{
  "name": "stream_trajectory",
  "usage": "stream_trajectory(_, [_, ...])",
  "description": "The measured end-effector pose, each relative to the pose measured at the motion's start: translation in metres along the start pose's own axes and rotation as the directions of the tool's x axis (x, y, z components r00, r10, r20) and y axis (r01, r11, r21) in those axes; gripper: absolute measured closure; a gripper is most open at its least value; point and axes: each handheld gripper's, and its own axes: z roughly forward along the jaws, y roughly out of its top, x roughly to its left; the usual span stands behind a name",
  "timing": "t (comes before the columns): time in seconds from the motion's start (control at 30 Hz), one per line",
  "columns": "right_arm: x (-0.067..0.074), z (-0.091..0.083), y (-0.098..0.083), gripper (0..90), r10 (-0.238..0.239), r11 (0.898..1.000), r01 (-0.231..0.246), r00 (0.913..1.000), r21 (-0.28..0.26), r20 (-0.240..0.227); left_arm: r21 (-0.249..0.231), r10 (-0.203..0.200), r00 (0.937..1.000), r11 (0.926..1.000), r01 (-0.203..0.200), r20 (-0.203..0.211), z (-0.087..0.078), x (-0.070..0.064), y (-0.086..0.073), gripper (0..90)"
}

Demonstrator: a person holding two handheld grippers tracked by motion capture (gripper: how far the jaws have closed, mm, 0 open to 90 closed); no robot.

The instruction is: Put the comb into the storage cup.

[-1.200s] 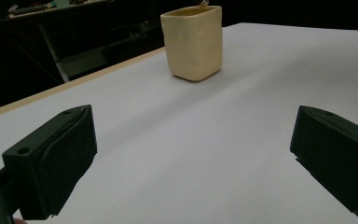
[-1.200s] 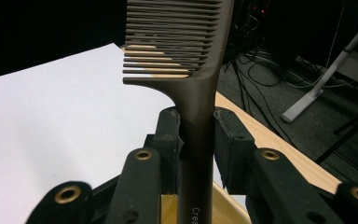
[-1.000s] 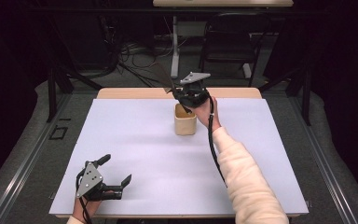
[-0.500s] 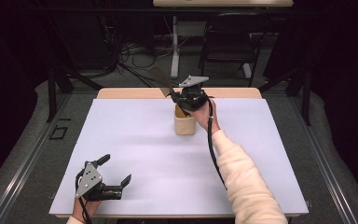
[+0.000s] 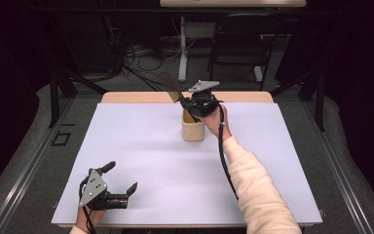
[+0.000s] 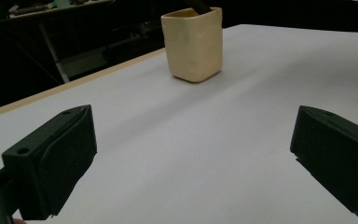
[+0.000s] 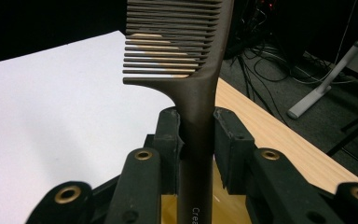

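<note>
A dark brown comb (image 7: 186, 51) stands with its handle down in a cream square cup (image 5: 193, 128) at the table's far middle. My right gripper (image 7: 198, 135) is shut on the comb's handle just below the teeth, directly over the cup (image 7: 168, 207). In the high view the comb (image 5: 168, 84) leans up and to the left from the right gripper (image 5: 192, 105). My left gripper (image 5: 121, 183) rests at the near left corner of the white table (image 5: 141, 161), open, nothing between its jaws. In the left gripper view the cup (image 6: 194, 42) stands far ahead of the left gripper (image 6: 193, 154).
A wooden strip (image 5: 131, 97) runs along the table's far edge. Beyond it are a chair (image 5: 241, 44), a stand and cables on the dark floor. Metal rails (image 5: 24, 165) flank the table on both sides.
</note>
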Motion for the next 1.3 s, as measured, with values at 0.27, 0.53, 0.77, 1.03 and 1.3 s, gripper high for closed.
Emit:
stream_trajectory(0.27, [-0.002,0.0,-0.004,72.2,0.004,1.0,-0.004,1.0,0.002,-0.002,0.0,0.0,1.0,1.0,0.0,-0.002,0.0,0.0,0.0,0.2])
stream_trajectory(0.53, [-0.001,-0.003,-0.004,72.2,-0.016,1.0,0.015,0.9998,0.025,0.009,-0.007,-0.012,0.9999,0.9999,0.012,-0.004,-0.001,0.002,0.0,0.2])
stream_trajectory(0.77, [-0.002,0.001,-0.009,72.2,-0.016,0.999,0.016,0.9998,0.042,0.013,-0.005,-0.02,0.9998,0.9998,0.02,-0.003,0.0,0.002,0.0,0.2])
stream_trajectory(1.03, [0.0,0.003,-0.011,72.2,-0.037,0.997,0.036,0.9991,0.066,0.021,-0.012,-0.013,0.9999,0.9998,0.013,-0.003,-0.002,0.001,0.001,0.2])
stream_trajectory(1.3, [0.001,0.01,-0.02,72.1,-0.049,0.994,0.047,0.9987,0.101,0.017,-0.008,-0.023,0.9997,0.9997,0.023,0.001,-0.001,0.002,0.0,0.3])
